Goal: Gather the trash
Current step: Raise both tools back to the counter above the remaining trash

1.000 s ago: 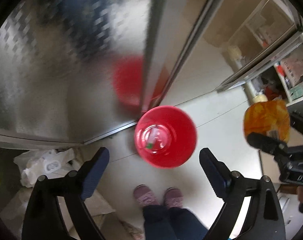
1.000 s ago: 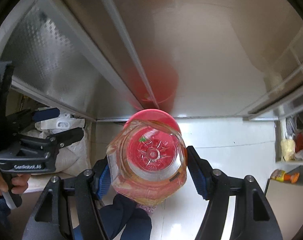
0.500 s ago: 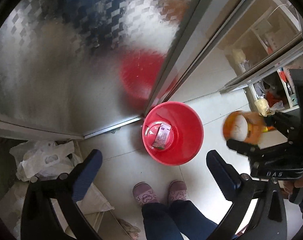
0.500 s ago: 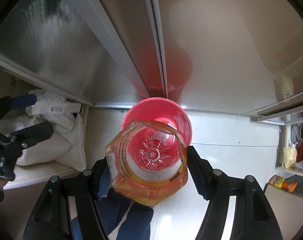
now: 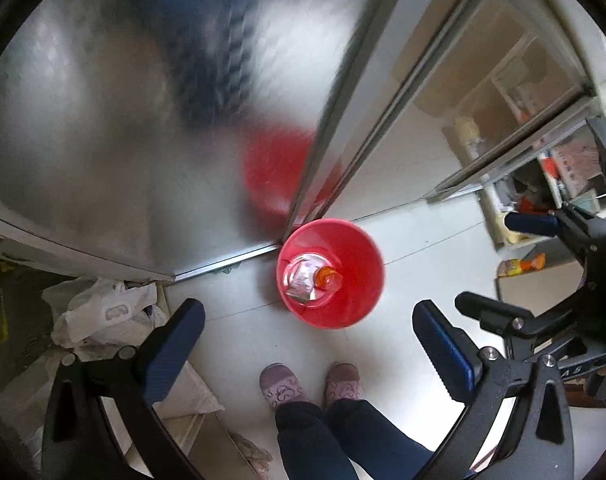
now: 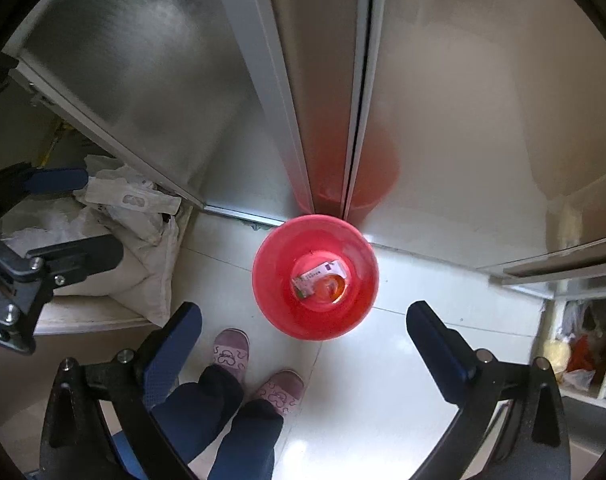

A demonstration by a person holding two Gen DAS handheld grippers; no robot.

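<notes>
two claws hang over the pale tiled floor (image 6: 383, 380), both spread wide with nothing between their blue pads. the right claw (image 6: 303, 336) has just been opening and its jaws are bare; the left claw (image 5: 309, 334) stands just as wide and touches nothing. one round red plastic bucket (image 6: 315, 278) stands on the floor against the frosted sliding doors (image 6: 143, 80). inside it lie one clear orange-tinted plastic bottle (image 6: 329, 286) and one small white printed wrapper (image 6: 313, 278), touching each other at the bottom. two pink slippers (image 6: 259, 372) of the person stand near the bucket. one heap of white plastic bags (image 6: 123, 216) lies to the left.
</notes>
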